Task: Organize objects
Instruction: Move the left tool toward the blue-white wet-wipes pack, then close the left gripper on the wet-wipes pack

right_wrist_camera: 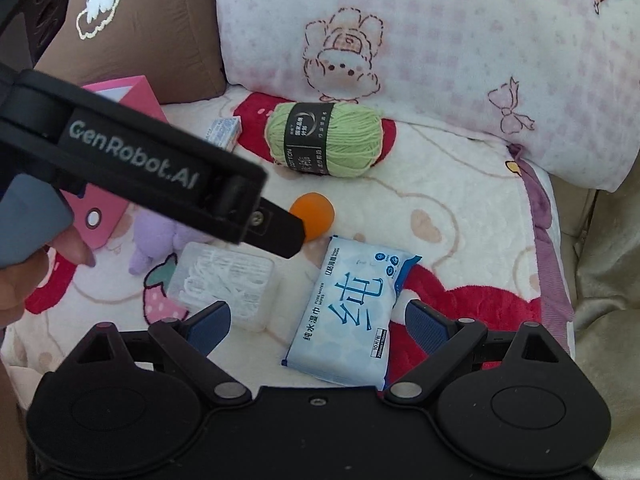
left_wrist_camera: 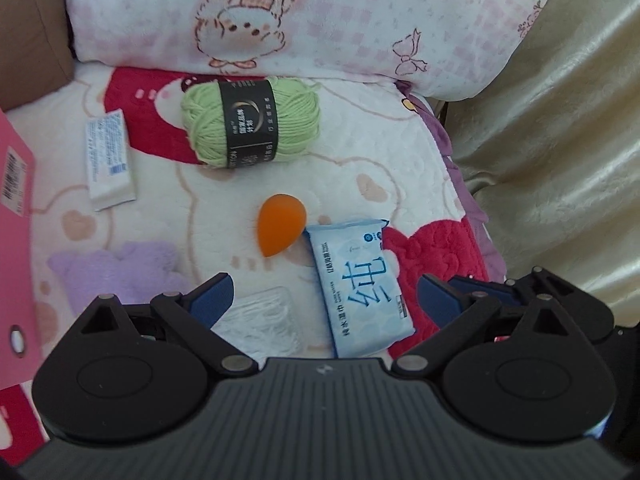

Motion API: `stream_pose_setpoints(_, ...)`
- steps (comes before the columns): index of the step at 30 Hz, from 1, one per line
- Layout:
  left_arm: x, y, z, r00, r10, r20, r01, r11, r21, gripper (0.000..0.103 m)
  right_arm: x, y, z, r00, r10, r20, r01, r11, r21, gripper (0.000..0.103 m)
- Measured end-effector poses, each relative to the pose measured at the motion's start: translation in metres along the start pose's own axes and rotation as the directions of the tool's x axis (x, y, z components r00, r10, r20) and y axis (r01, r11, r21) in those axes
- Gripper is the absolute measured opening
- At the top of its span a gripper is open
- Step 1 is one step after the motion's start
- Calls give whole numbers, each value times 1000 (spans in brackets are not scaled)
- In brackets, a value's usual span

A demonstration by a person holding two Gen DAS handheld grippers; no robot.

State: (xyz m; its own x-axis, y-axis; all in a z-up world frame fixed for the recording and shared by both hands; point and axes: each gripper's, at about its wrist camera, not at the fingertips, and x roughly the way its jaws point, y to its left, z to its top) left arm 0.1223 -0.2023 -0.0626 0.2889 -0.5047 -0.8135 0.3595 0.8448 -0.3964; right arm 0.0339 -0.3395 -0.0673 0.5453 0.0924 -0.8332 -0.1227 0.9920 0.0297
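On a cartoon-print blanket [left_wrist_camera: 380, 152] lie a green yarn ball [left_wrist_camera: 250, 122], an orange makeup sponge [left_wrist_camera: 280, 224], a blue wet-wipes pack [left_wrist_camera: 362, 288], a clear box of floss picks [left_wrist_camera: 264, 318] and a small white packet [left_wrist_camera: 108, 160]. My left gripper [left_wrist_camera: 324, 296] is open and empty, hovering over the wipes and floss box. My right gripper [right_wrist_camera: 316, 320] is open and empty above the wipes pack [right_wrist_camera: 346, 316]. The right wrist view also shows the yarn [right_wrist_camera: 324, 140], sponge [right_wrist_camera: 314, 216], floss box [right_wrist_camera: 226, 284] and the left gripper's body crossing at the left.
A pink box [left_wrist_camera: 16, 248] stands at the left edge; it also shows in the right wrist view [right_wrist_camera: 120, 152]. A pink-checked pillow [left_wrist_camera: 320, 16] and a brown cushion [right_wrist_camera: 152, 28] lie behind. Beige sofa fabric [left_wrist_camera: 560, 160] rises on the right.
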Motion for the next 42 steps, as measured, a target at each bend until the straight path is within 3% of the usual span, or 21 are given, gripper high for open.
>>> stream_pose_setpoints(6,26,4,1,994,-109,-30,108,994,-33,89,14,-6,1,1000,6,-27,-5,1000,24,95)
stream_pose_setpoints(16,46,-1,2,982,-182,-39,183,983,27,67,32,-16,-3,996,-36,-77,41,997,58,91)
stream_pose_setpoints(22,62,-3,-2,982,-173,-80,177,983,55,51,40,-15,-6,995,-22,-97,28,998,57,90)
stream_pose_setpoints(29,80,4,-9,988,-120,-99,122,992,16,49,55,-10,-10,988,-48,-147,55,998,40,90)
stream_pose_setpoints(35,88,4,-14,983,-143,-113,142,990,-10,48,68,-9,-14,978,-77,-192,85,996,32,89)
stream_pose_setpoints(38,87,5,-16,985,-142,-99,140,990,-22,34,66,-7,-13,979,-104,-176,111,993,28,79)
stream_pose_setpoints(42,89,11,-15,982,-163,-98,157,986,-60,19,63,-9,-11,977,-149,-151,155,987,28,77)
